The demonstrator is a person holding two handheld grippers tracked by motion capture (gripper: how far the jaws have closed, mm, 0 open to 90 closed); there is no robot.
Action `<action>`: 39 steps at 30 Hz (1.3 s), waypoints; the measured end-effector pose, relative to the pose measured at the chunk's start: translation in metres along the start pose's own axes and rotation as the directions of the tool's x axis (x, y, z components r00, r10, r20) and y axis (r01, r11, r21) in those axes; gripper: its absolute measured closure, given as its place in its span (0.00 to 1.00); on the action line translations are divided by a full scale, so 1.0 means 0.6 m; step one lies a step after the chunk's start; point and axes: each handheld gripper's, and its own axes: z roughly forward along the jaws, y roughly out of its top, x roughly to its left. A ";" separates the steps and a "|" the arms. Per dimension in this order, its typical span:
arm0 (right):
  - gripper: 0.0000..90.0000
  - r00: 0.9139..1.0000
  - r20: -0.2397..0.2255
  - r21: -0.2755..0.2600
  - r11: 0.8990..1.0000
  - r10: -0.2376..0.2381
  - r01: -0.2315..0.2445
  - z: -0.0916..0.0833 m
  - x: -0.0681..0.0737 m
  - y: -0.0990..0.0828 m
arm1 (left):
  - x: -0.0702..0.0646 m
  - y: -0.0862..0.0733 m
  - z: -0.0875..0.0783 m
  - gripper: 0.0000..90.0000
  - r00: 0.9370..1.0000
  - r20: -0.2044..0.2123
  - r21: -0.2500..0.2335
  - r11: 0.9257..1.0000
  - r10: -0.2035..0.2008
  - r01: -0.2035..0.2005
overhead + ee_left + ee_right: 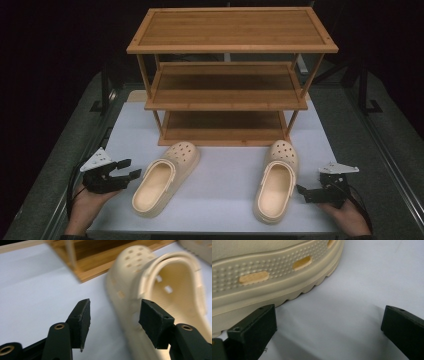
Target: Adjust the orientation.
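Resting on the white worktop, two cream clogs lie with toes toward a wooden rack that stands beyond them. The left gripper, held in the person's left hand, sits just beside the left clog, at that clog's outer side near the heel. Its jaws stand partly apart with nothing pressed between them; in the left gripper view the left clog lies just ahead of the left gripper, with its side wall behind one jaw and bare worktop between the two pads.

The right gripper, held in the right hand, points at the outer side of the right clog near its heel end. In the right gripper view the jaws of the right gripper stand wide apart and hold nothing; the right clog lies just ahead of one jaw, its ribbed sole edge close to that pad, whether touching I cannot tell. The other jaw stands over bare worktop.

The two clogs lie well apart from each other, each close to the front of the rack's lowest shelf.
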 end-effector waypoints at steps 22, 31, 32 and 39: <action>0.00 1.000 0.002 0.002 1.000 -0.002 0.002 0.000 0.000 0.001 | 0.053 -0.074 0.054 0.00 0.985 -0.169 0.194 0.978 -0.040 0.073; 0.11 1.000 -0.005 0.033 0.999 0.010 -0.010 -0.007 -0.003 0.009 | 0.053 -0.075 0.054 0.00 0.984 -0.171 0.192 0.979 -0.042 0.075; 0.13 1.000 -0.016 0.028 1.000 0.014 -0.014 -0.011 -0.005 0.010 | 0.053 -0.075 0.054 0.00 0.984 -0.171 0.192 0.979 -0.042 0.075; 0.30 0.998 -0.034 -0.019 0.999 0.046 -0.046 -0.037 -0.015 0.021 | 0.053 -0.075 0.054 0.00 0.985 -0.169 0.192 0.978 -0.044 0.077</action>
